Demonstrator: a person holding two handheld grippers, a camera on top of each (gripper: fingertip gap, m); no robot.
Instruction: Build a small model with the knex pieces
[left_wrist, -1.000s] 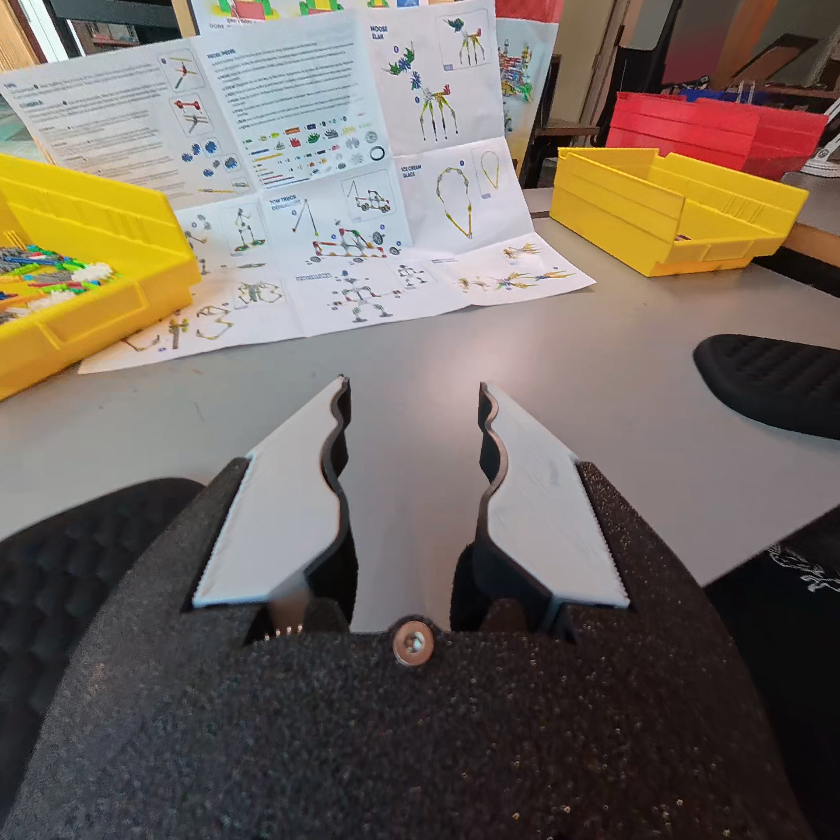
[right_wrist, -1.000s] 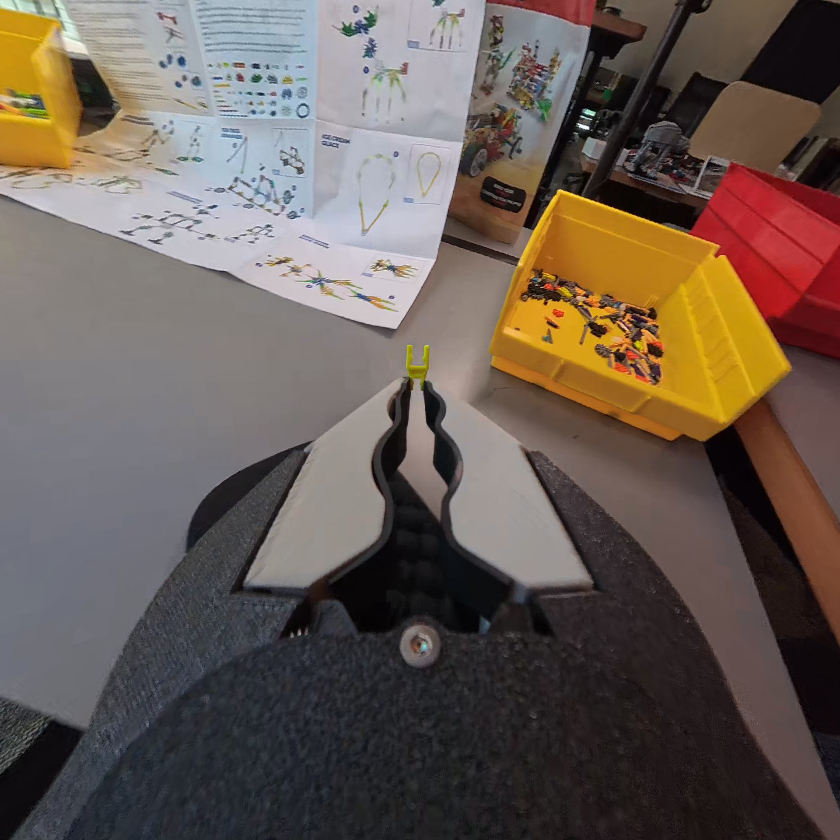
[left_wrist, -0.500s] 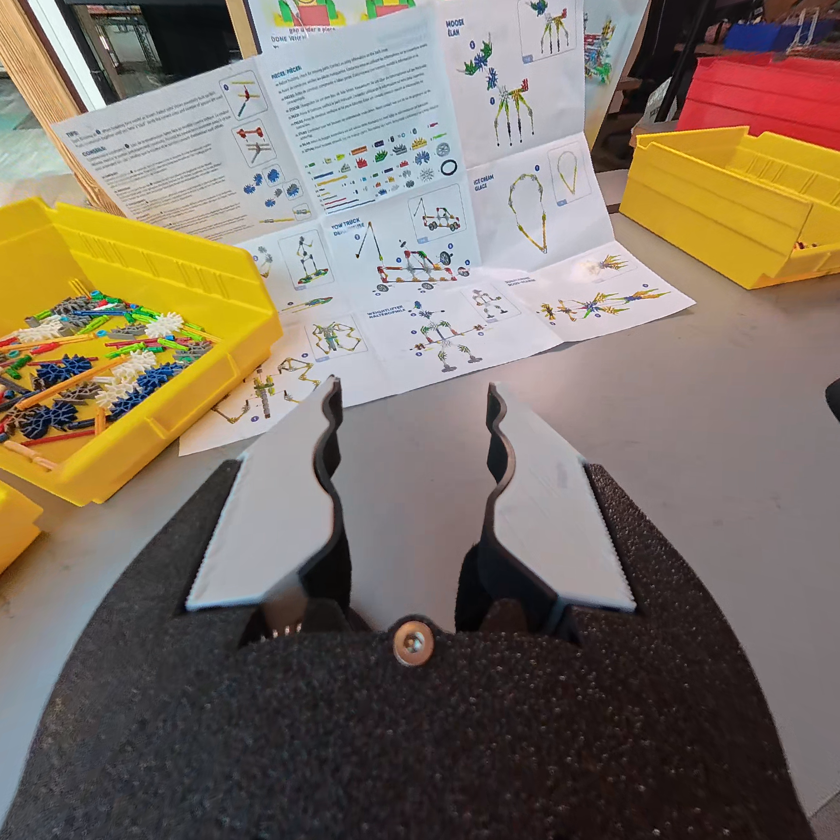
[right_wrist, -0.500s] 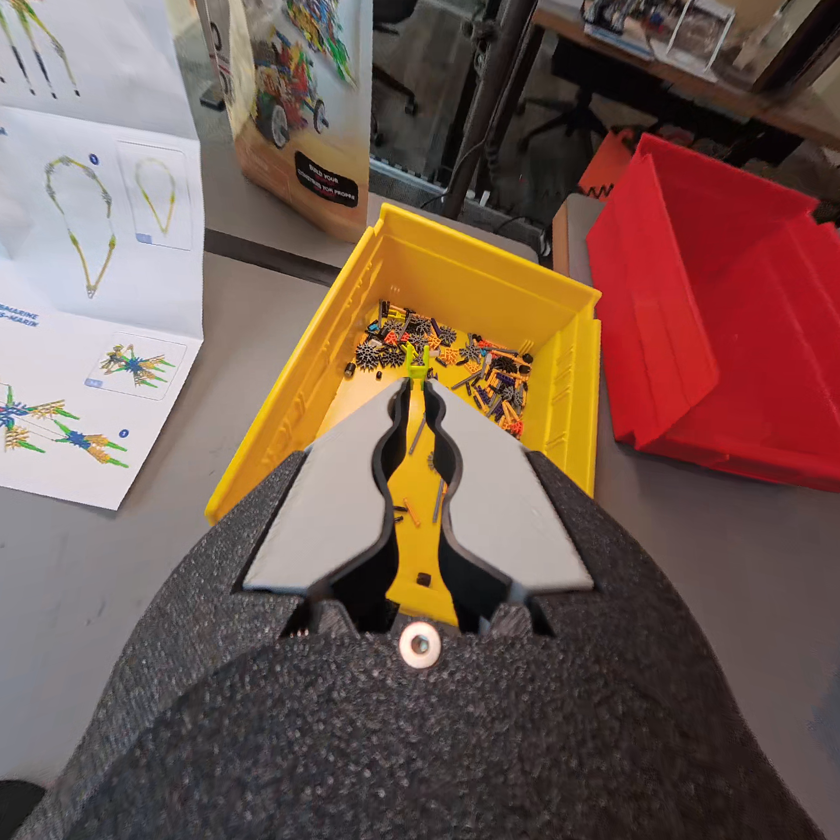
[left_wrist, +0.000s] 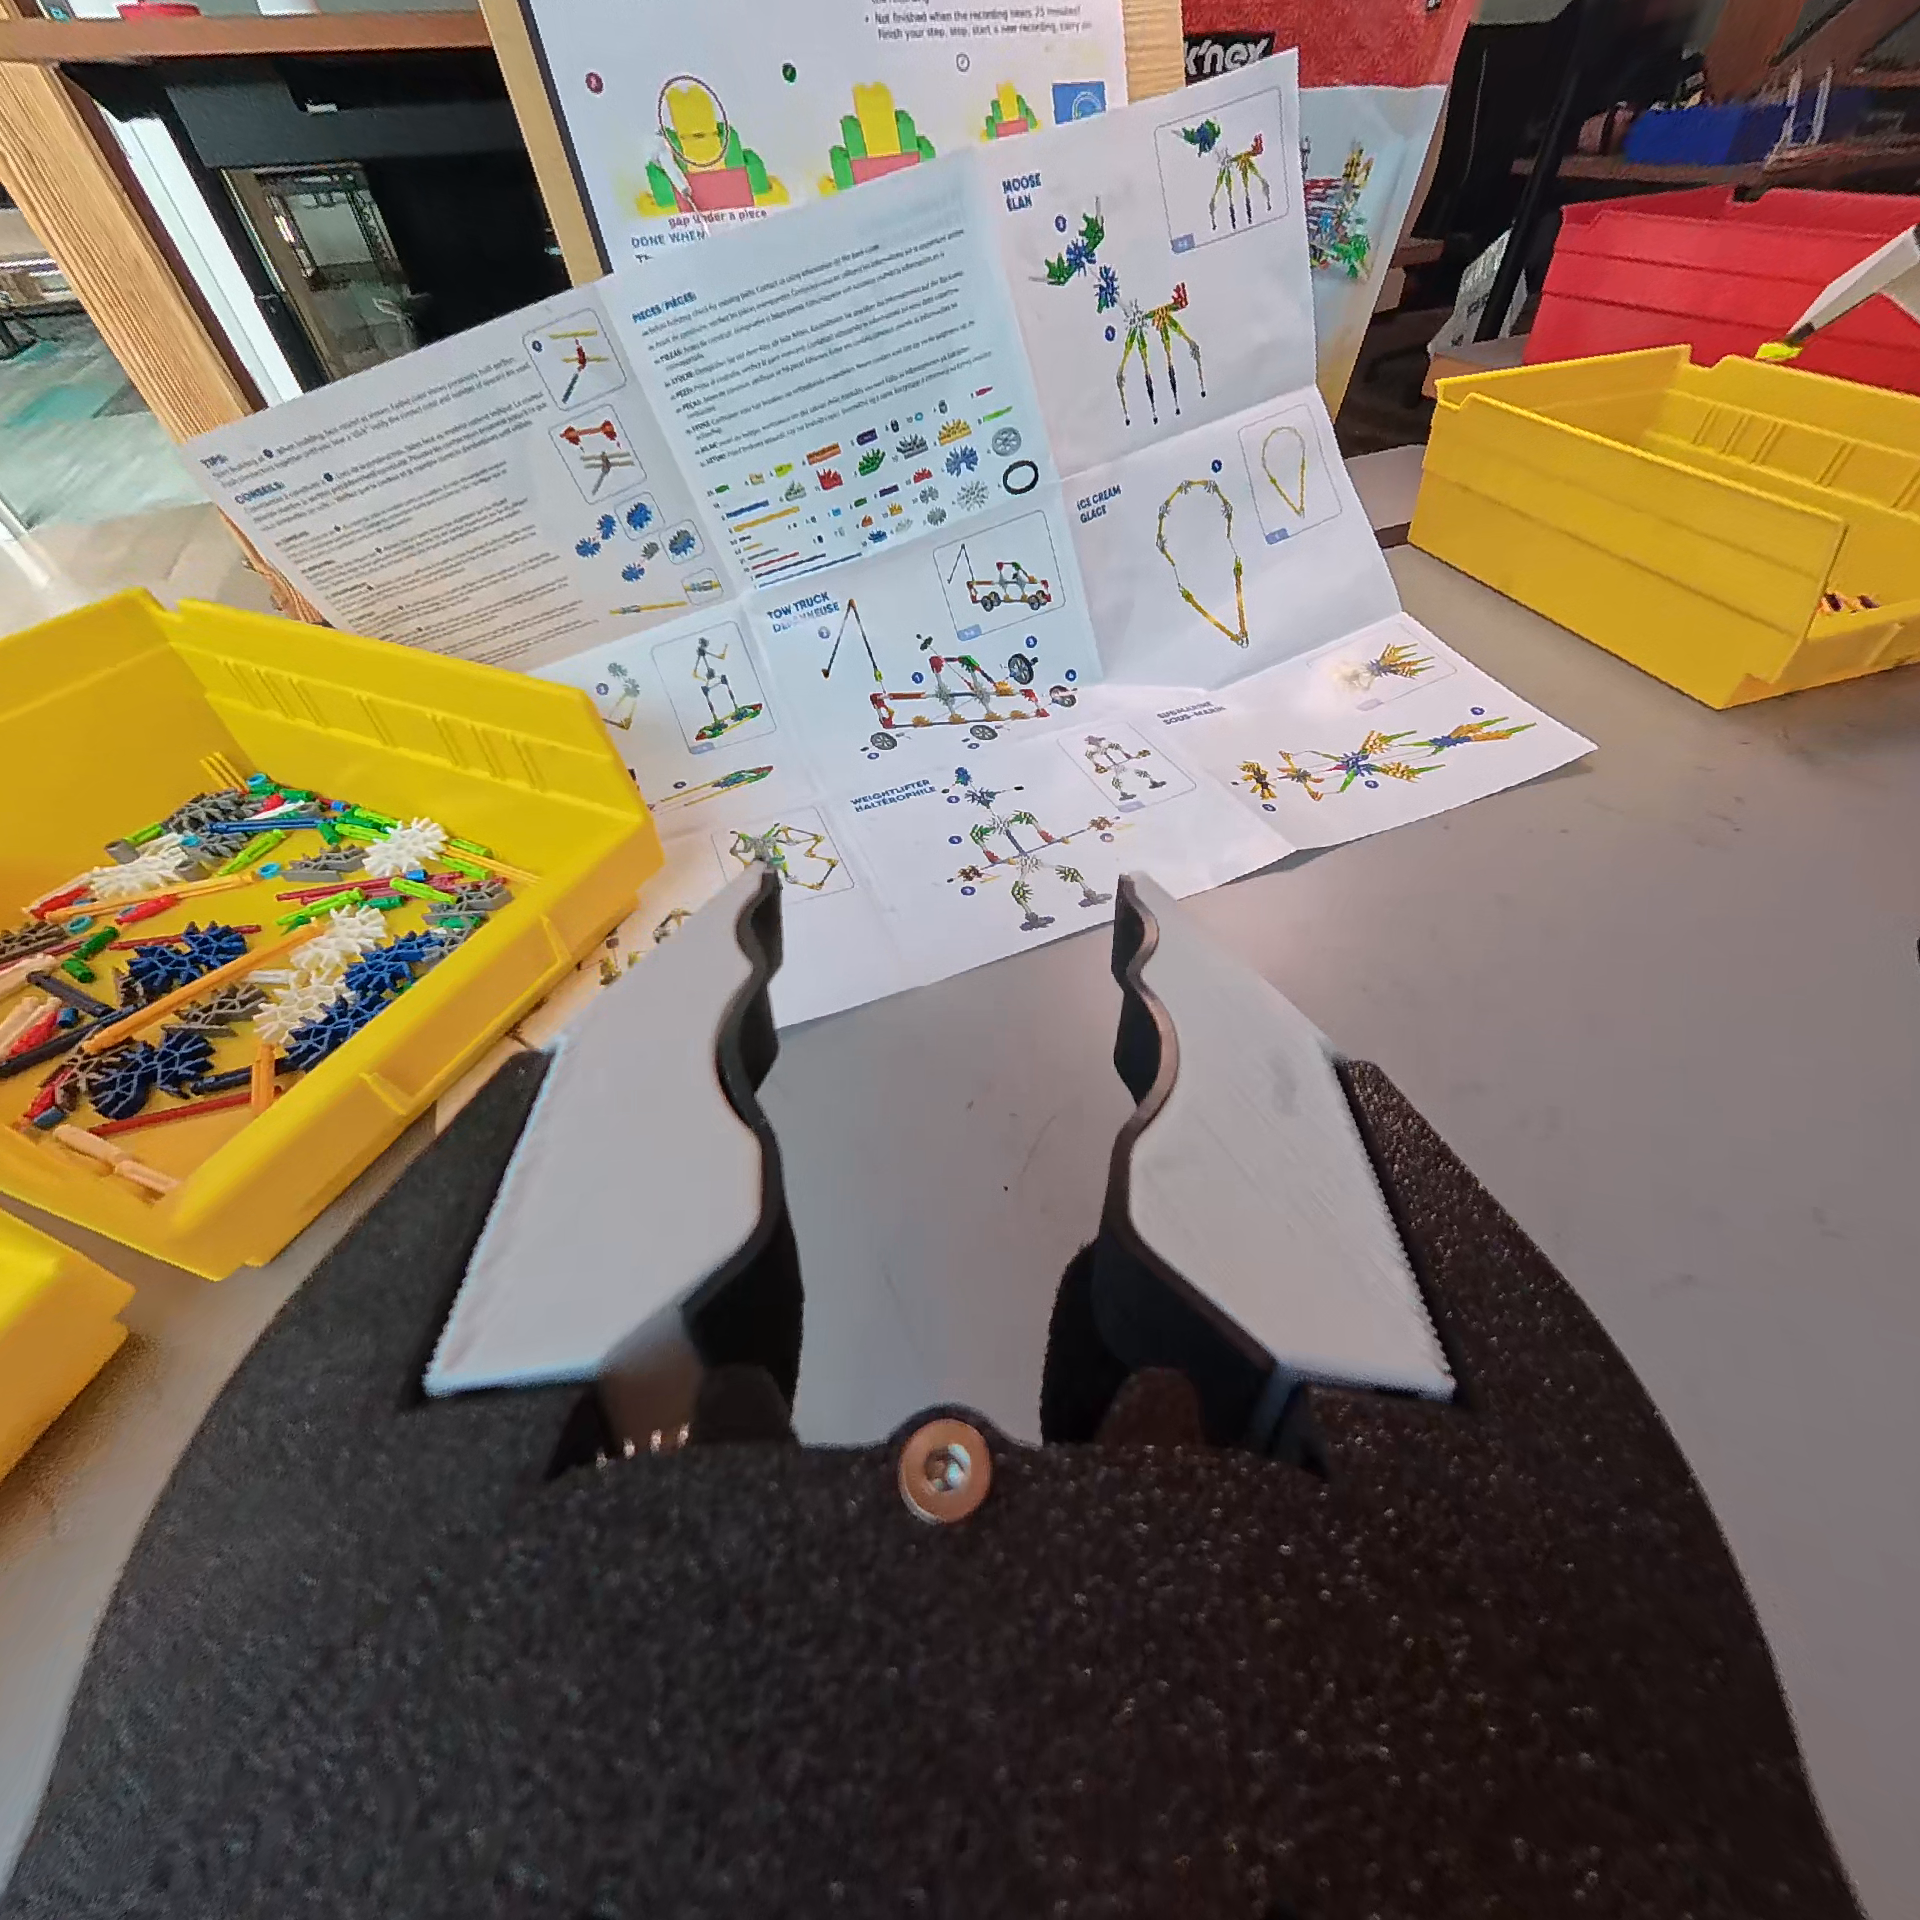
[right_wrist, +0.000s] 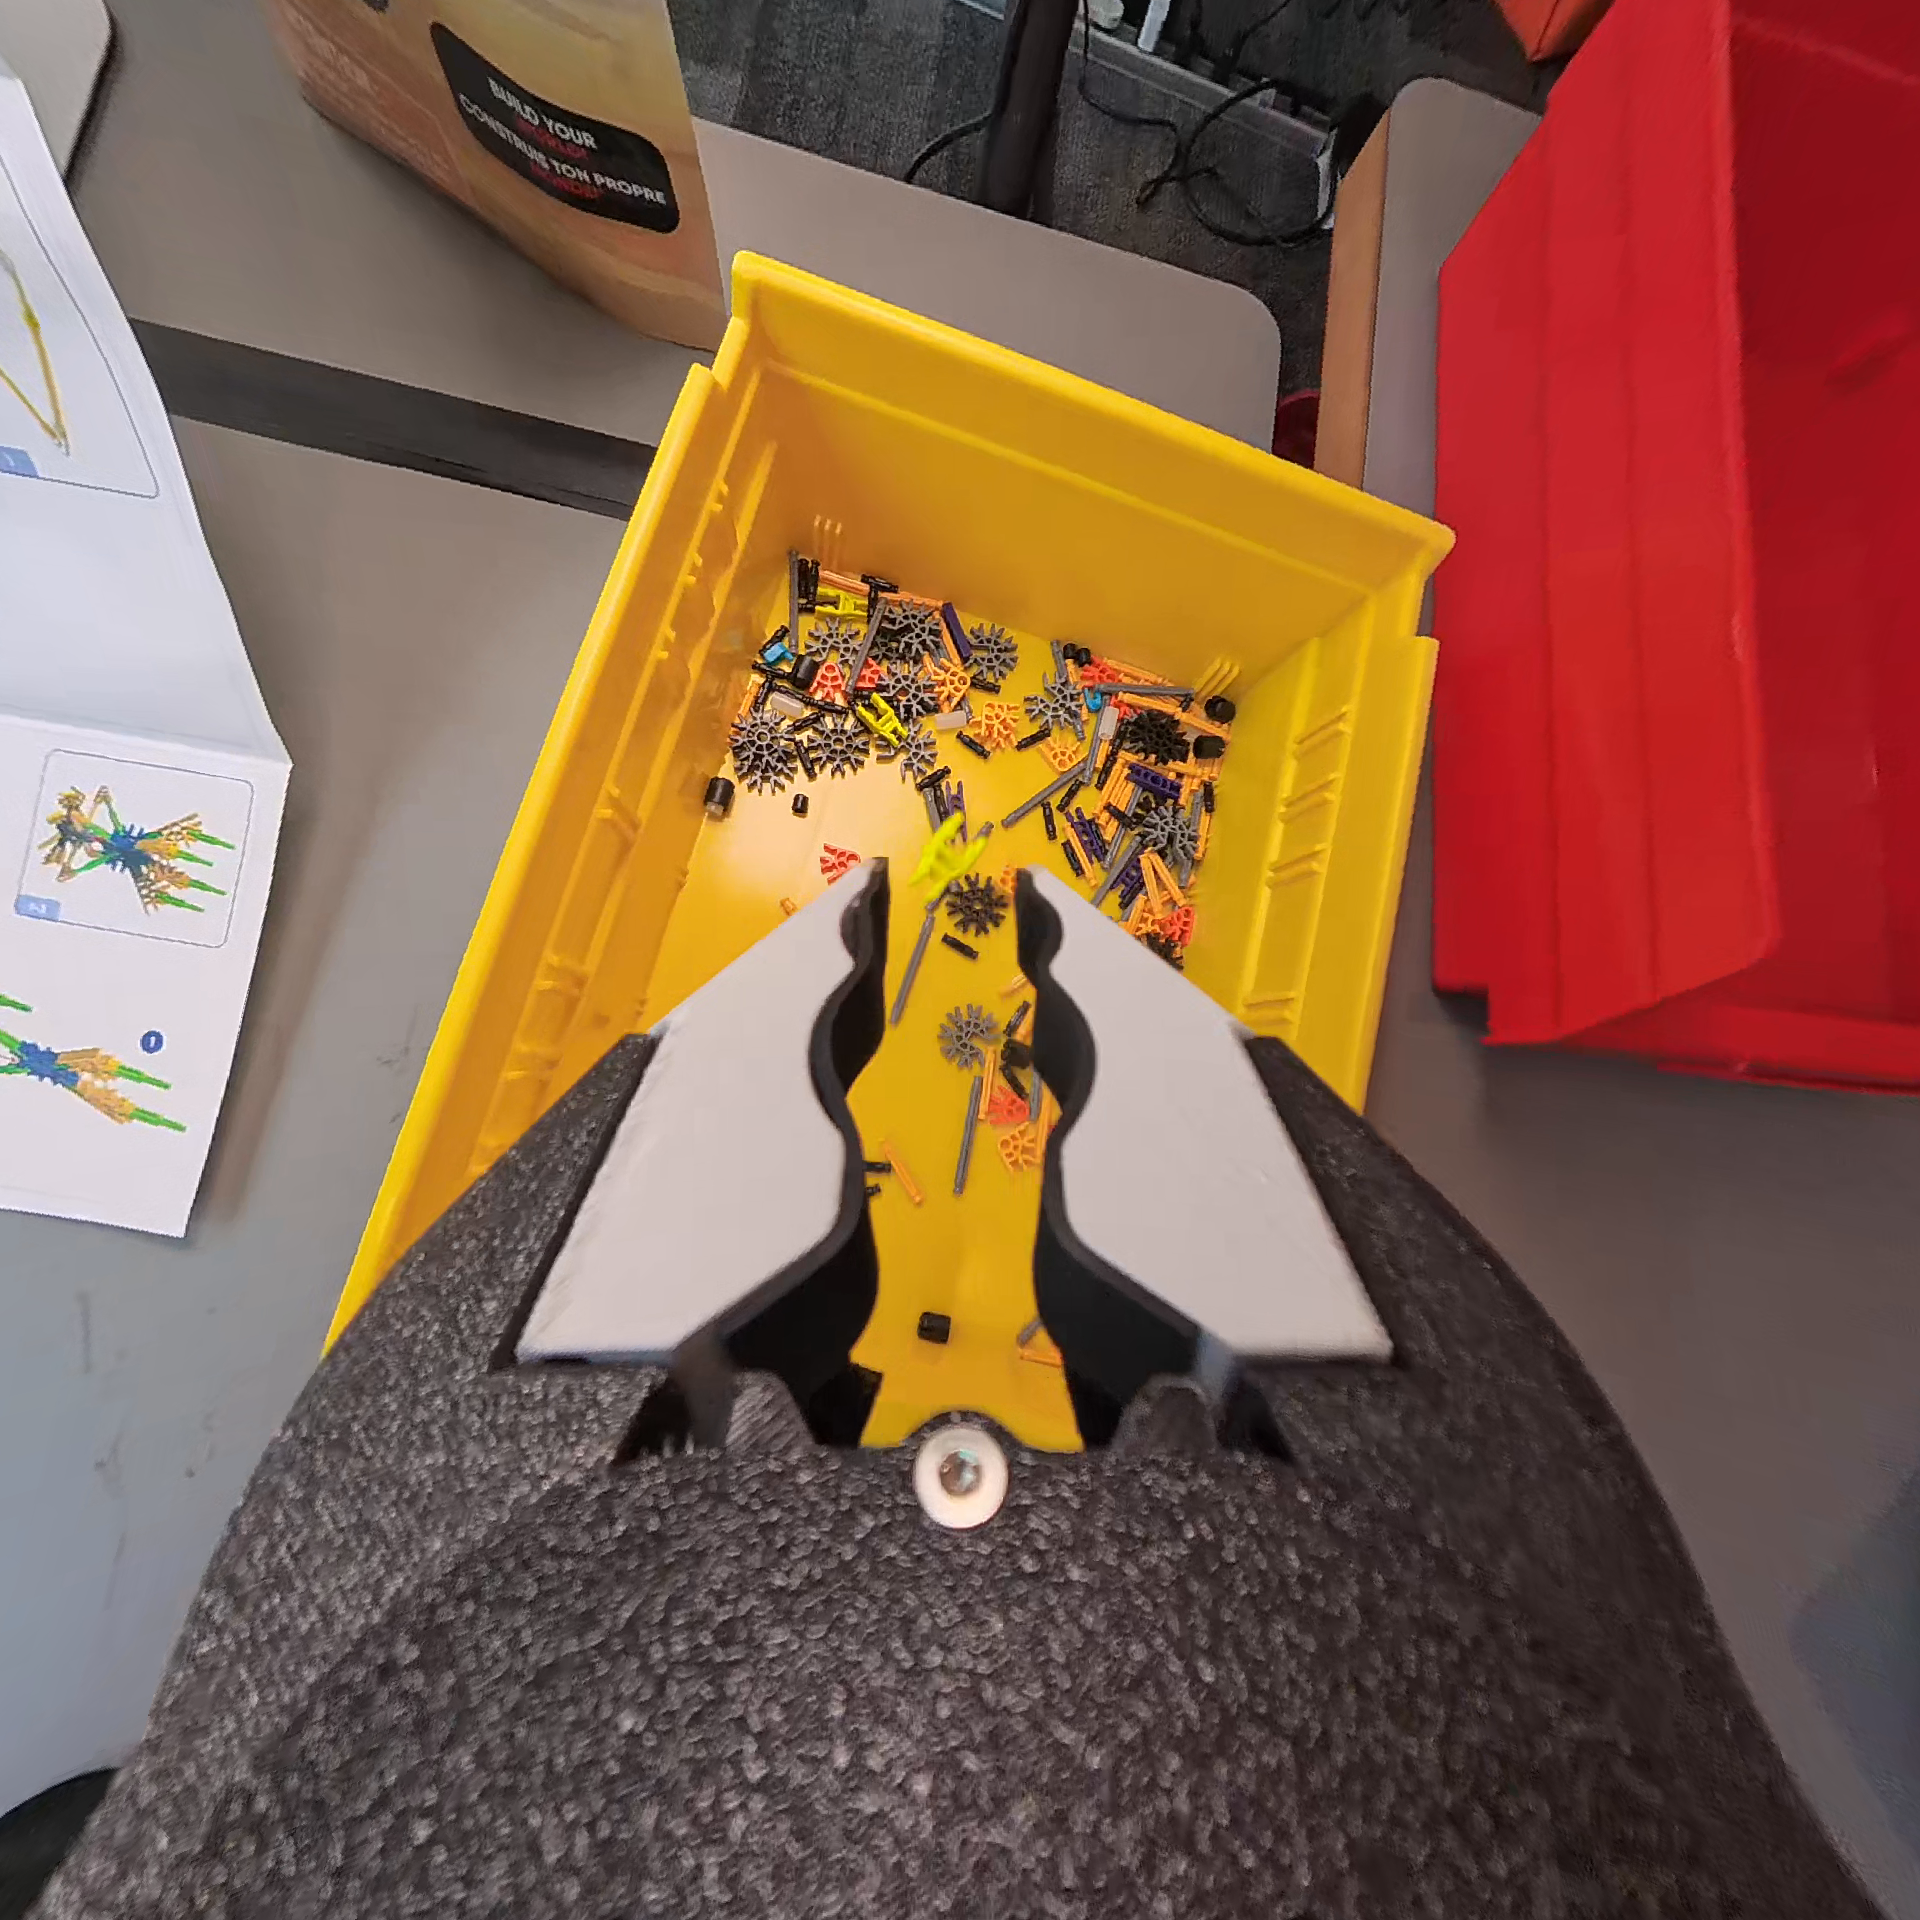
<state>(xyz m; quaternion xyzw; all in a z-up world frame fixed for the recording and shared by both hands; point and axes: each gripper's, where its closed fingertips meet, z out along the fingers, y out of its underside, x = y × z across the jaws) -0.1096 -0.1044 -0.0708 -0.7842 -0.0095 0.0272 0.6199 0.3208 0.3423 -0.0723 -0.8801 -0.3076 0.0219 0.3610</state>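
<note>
Both grippers stood with jaws apart, the right one above a yellow bin of small parts with a lime-green connector loose between its tips.

The right gripper hung over the yellow bin, fingers spread, gripping nothing; the lime-green connector, blurred, sat just off the fingertips over the bin's floor, its long axis slanting from lower left to upper right, though whether it touched the floor could not be told. Small black, orange and grey pieces lay scattered in the bin, a red bin beside it. The left gripper was held wide and empty over the grey table, its tips at the near edge of an unfolded instruction sheet, with a second yellow bin of coloured rods and connectors to its left.
</note>
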